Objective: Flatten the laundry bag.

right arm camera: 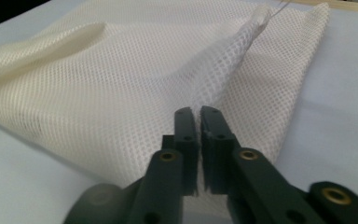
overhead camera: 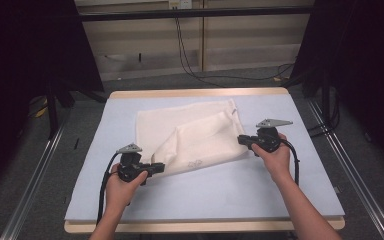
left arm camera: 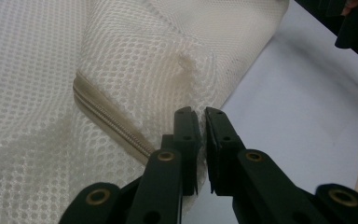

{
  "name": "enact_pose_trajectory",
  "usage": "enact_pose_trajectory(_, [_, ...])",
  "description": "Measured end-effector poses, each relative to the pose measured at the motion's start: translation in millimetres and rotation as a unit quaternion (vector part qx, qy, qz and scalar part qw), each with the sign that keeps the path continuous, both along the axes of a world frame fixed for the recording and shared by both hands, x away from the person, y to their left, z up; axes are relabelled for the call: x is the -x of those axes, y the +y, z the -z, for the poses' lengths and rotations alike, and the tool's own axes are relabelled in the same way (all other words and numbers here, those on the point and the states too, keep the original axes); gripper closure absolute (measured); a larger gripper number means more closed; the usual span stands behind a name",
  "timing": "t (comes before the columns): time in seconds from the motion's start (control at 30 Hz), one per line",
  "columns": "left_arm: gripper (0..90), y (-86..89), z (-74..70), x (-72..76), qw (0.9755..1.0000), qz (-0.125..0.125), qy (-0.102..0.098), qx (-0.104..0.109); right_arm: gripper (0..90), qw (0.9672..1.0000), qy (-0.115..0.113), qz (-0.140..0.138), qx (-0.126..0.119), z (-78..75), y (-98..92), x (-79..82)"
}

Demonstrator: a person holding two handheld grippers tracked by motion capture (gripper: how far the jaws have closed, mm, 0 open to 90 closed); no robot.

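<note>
Left gripper (overhead camera: 156,167) pinches the mesh bag (overhead camera: 190,137) at its 7 o'clock corner. Right gripper (overhead camera: 242,139) pinches the bag's 3 o'clock edge.

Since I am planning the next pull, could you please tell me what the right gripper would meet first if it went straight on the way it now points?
The right gripper, already shut on the cream mesh laundry bag, would run further into that bag's raised fold; depth beyond is unclear.
</note>
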State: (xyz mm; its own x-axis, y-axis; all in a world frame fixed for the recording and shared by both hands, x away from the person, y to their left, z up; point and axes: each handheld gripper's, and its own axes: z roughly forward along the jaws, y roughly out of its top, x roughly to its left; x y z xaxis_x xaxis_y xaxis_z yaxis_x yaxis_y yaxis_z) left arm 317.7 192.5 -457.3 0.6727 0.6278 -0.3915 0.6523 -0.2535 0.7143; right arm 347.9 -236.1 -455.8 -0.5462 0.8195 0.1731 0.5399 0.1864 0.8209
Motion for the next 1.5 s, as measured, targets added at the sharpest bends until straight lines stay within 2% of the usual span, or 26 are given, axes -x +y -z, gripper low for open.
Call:
enact_pose_trajectory(0.07, [83.9,0.9,1.3,0.7,1.0,0.0,0.005,-0.003,87.7,0.9997,-0.006,-0.008,0.024,0.8,-3.0,7.3])
enact_pose_trajectory(0.13, [84.0,1.8,2.4,1.6,0.9999,0.0,0.012,-0.005,88.2,0.9992,0.0,-0.015,0.038,5.5,-7.7,15.0])
enact_pose_trajectory(0.27, [84.1,3.5,4.2,3.4,0.9998,-0.008,0.018,-0.007,88.1,0.999,0.002,-0.016,0.042,14.2,-15.6,26.0])
enact_pose_trajectory(0.33, [84.0,4.7,3.6,4.7,0.9997,-0.009,0.017,-0.015,88.1,0.9981,0.003,-0.028,0.056,20.7,-20.1,36.3])
enact_pose_trajectory(0.53, [83.4,4.9,0.2,5.1,0.9997,-0.014,0.014,-0.014,88.3,0.9965,0.005,-0.043,0.071,23.2,-24.2,49.3])
enact_pose_trajectory(0.63, [82.1,6.2,-2.3,4.0,0.9997,-0.016,0.009,-0.017,88.4,0.9963,0.005,-0.048,0.071,24.6,-25.5,51.3])
enact_pose_trajectory(0.87, [74.5,6.1,-8.3,-7.0,0.9996,-0.029,0.002,-0.007,88.4,0.9965,0.007,-0.048,0.068,26.3,-26.0,49.9])
enact_pose_trajectory(1.0, [64.7,5.5,-11.4,-13.2,0.9994,-0.034,-0.005,-0.001,88.4,0.9964,0.008,-0.05,0.068,26.3,-25.6,50.0])
enact_pose_trajectory(1.03, [62.3,5.7,-13.5,-16.7,0.9991,-0.041,-0.013,-0.004,88.4,0.9964,0.009,-0.048,0.069,26.4,-25.5,50.0])
enact_pose_trajectory(1.17, [57.3,5.3,-17.0,-22.3,0.9989,-0.047,-0.01,0.004,88.4,0.9963,0.01,-0.049,0.07,26.3,-25.4,49.8])
enact_pose_trajectory(1.2, [52.4,4.5,-19.1,-25.8,0.9987,-0.046,-0.023,-0.005,88.5,0.9962,0.011,-0.05,0.071,26.1,-25.4,49.9])
enact_pose_trajectory(1.23, [49.9,3.8,-19.3,-28.0,0.9984,-0.048,-0.028,-0.007,88.5,0.9962,0.011,-0.049,0.071,26.1,-25.4,49.9])
enact_pose_trajectory(1.33, [42.2,2.6,-17.8,-35.7,0.998,-0.056,-0.031,-0.005,88.4,0.9962,0.012,-0.05,0.071,26.0,-25.5,49.5])
enact_pose_trajectory(1.37, [41.3,1.4,-17.2,-37.8,0.9971,-0.066,-0.037,-0.007,88.4,0.9962,0.012,-0.049,0.071,26.0,-25.5,49.6])
enact_pose_trajectory(1.4, [41.2,1.4,-17.2,-37.8,0.9971,-0.066,-0.037,-0.007,88.4,0.9962,0.012,-0.049,0.071,26.0,-25.3,49.8])
enact_pose_trajectory(1.43, [41.2,2.0,-16.3,-40.4,0.9968,-0.068,-0.038,-0.016,88.4,0.9962,0.012,-0.049,0.071,26.0,-25.3,49.8])
enact_pose_trajectory(1.47, [44.0,1.8,-14.3,-44.3,0.9965,-0.073,-0.037,-0.017,88.4,0.9962,0.012,-0.049,0.071,26.0,-25.3,49.8])
enact_pose_trajectory(1.5, [45.9,1.4,-13.2,-46.4,0.9959,-0.075,-0.045,-0.022,88.4,0.9962,0.012,-0.049,0.071,26.0,-25.3,49.8])
